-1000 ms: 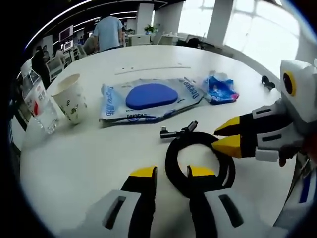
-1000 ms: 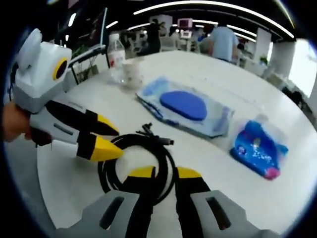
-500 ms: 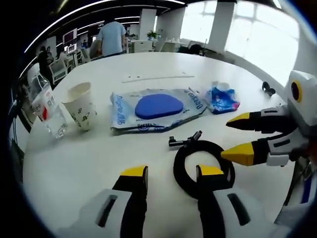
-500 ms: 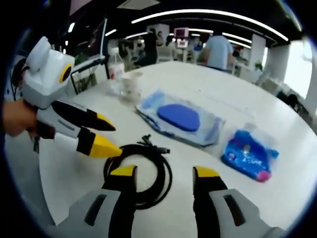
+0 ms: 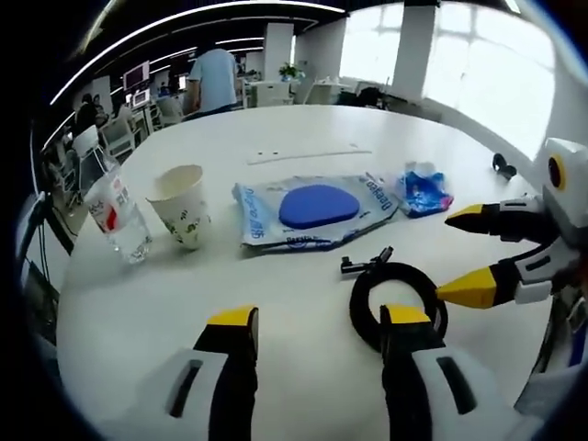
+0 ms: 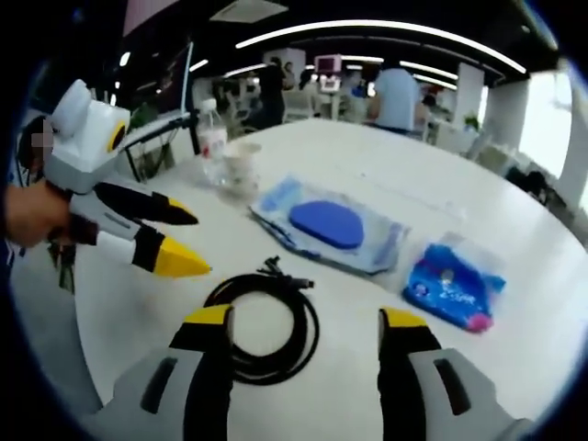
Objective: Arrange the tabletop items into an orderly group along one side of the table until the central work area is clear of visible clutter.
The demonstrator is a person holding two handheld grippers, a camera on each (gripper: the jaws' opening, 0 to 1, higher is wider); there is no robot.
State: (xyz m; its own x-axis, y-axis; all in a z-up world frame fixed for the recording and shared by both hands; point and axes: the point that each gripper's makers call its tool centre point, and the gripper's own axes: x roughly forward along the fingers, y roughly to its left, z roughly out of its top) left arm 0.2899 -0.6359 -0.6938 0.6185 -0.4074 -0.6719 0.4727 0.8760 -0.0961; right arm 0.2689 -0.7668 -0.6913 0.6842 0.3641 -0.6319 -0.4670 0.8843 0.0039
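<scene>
Cable (image 6: 266, 322), coiled into a flat black ring, lies on the white table (image 6: 551, 303) directly ahead of the right gripper (image 6: 308, 323), the loop sitting between its two yellow tips and slightly toward the left jaw. Its loose plug ends stick out at the far side of the ring, pointing away from that tool and a little to its right. In the left gripper view the same coil (image 5: 397, 296) sits off-centre, just beyond the right-hand jaw of the left gripper (image 5: 317, 323), so a grab from that side would need a sideways shift. My judgement: the right gripper is the better placed of the two, since the ring is centred in its reach.

Both tools stand wide open and hold nothing; neither jaw visibly touches the cable, though the near arc of the ring runs close to the tips.

Farther out from the coil, a flat pouch with a blue oval (image 6: 331, 223) lies beyond it, its long axis running across the right gripper's line of sight. A crumpled blue packet (image 6: 455, 285) rests ahead and to the right. Past the pouch, to the far left, a paper cup (image 5: 182, 206) and a clear bottle (image 5: 115, 213) stand upright just beside each other.
</scene>
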